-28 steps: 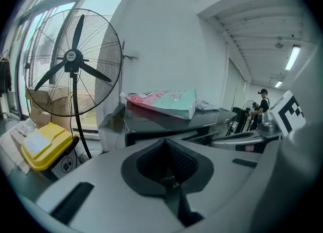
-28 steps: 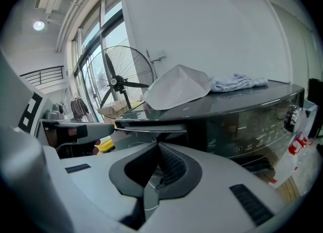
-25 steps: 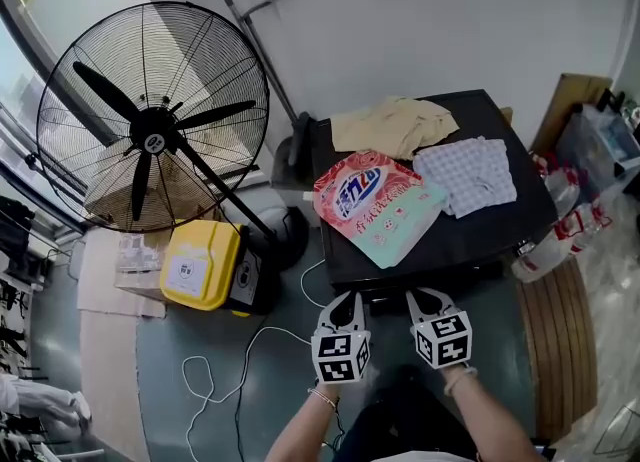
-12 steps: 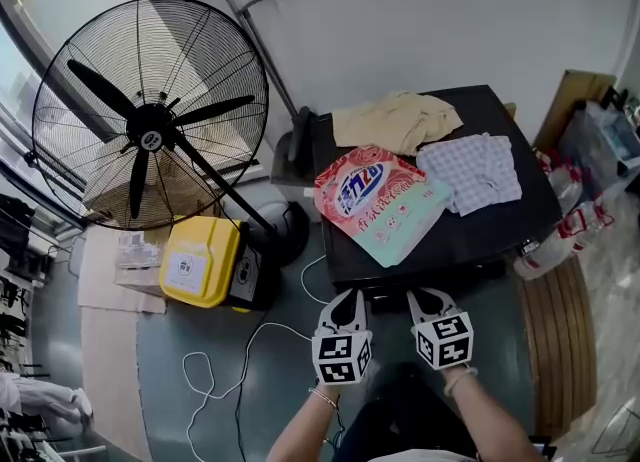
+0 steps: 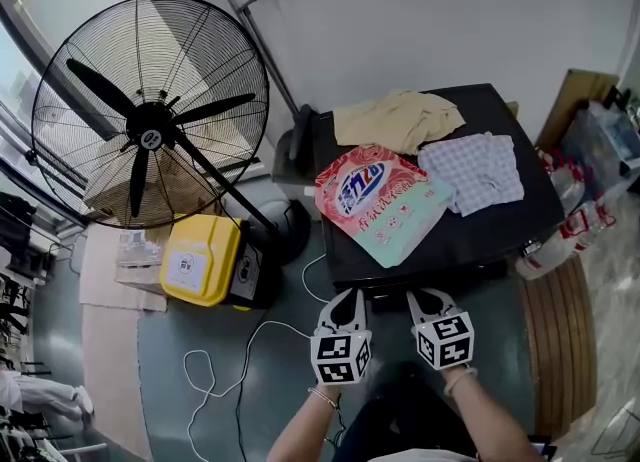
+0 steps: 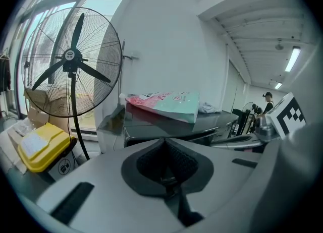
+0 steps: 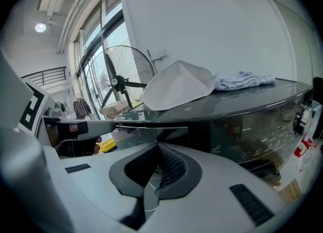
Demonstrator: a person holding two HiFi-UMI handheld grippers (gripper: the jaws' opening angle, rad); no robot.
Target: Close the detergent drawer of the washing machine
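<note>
While both tools idle at the bottom centre of the head view, the holdings are as follows.

1. Left hand-held gripper [image 5: 346, 296] [image 6: 164, 142]: jaws pressed together, nothing between them; held over the floor [image 5: 180, 390], tip toward the washer.
2. Right hand-held gripper [image 5: 421, 296] [image 7: 157, 144]: jaws likewise pressed together and empty; just beside the left one, tip near the washer's front edge.
3. Washer [image 5: 500, 225] [image 6: 171, 128] [image 7: 252, 136]: dark, glossy top, centre right of the head view. Its front face lies directly above the two grippers. The drawer belongs to that front face, but no view shows it apart from the panel, so whether it stands out or in cannot be told.
4. Detergent bag [image 5: 375, 200] [image 6: 166, 103] [image 7: 176, 91]: red, white and teal, lying flat on the washer top, one corner overhanging the front edge.
5. Beige cloth [image 5: 395, 120]: crumpled, at the back of the top, touching the bag.
6. Checked cloth [image 5: 470, 175] [image 7: 242, 79]: folded, right of the bag.
7. Fan [image 5: 150, 115] [image 6: 73, 55] [image 7: 118, 81]: large, black, on a stand, upper left.
8. Yellow box [image 5: 200, 262] [image 6: 38, 146]: on the floor below the fan.
9. White cable [image 5: 250, 345]: looped on the floor, left of the grippers.
</note>
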